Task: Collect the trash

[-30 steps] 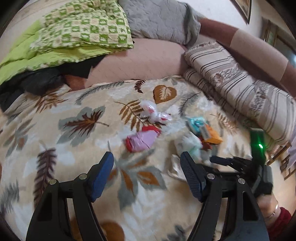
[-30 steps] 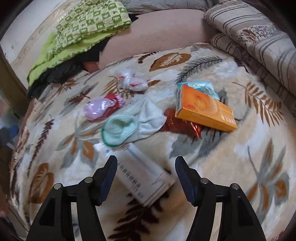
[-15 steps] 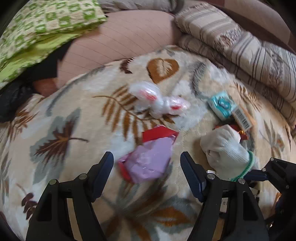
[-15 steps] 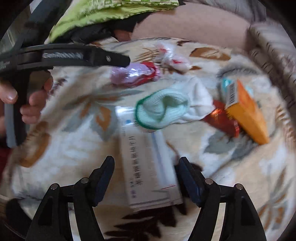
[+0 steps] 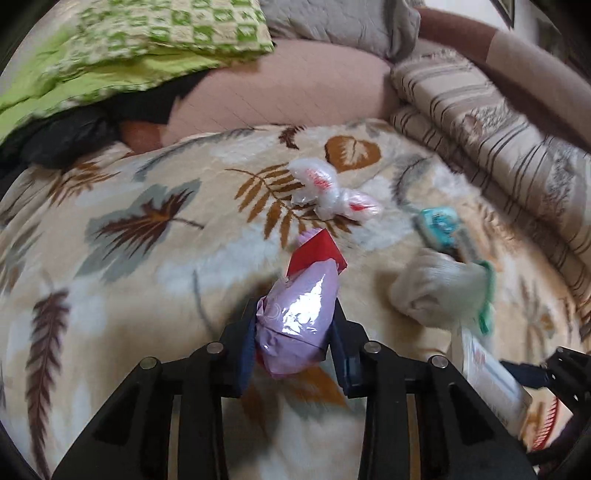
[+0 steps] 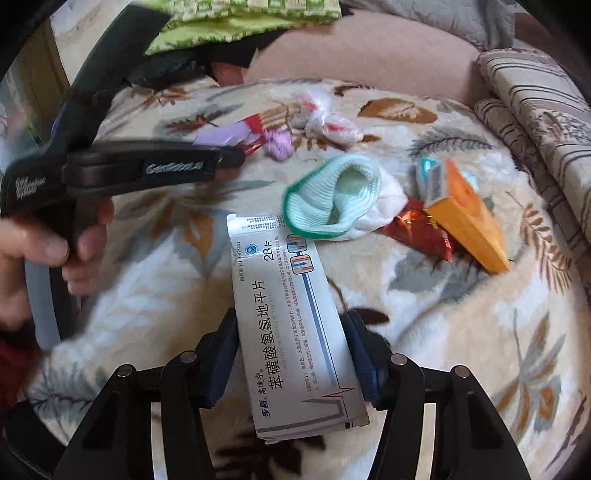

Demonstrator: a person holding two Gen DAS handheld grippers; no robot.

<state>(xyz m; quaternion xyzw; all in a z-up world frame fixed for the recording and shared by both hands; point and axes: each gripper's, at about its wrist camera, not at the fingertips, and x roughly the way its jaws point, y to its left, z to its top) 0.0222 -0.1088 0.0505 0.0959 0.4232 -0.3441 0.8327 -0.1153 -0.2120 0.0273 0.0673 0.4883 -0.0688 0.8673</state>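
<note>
On the leaf-print blanket our left tool is closing on the lilac wrapper, our right tool closing around the white medicine box; slick film could slip free.

We are in a home, on a bed or a sofa. Under our jaws lies a soft leaf blanket. Past the jaws are a green checked quilt, a striped folded blanket and a pink cushion.
</note>
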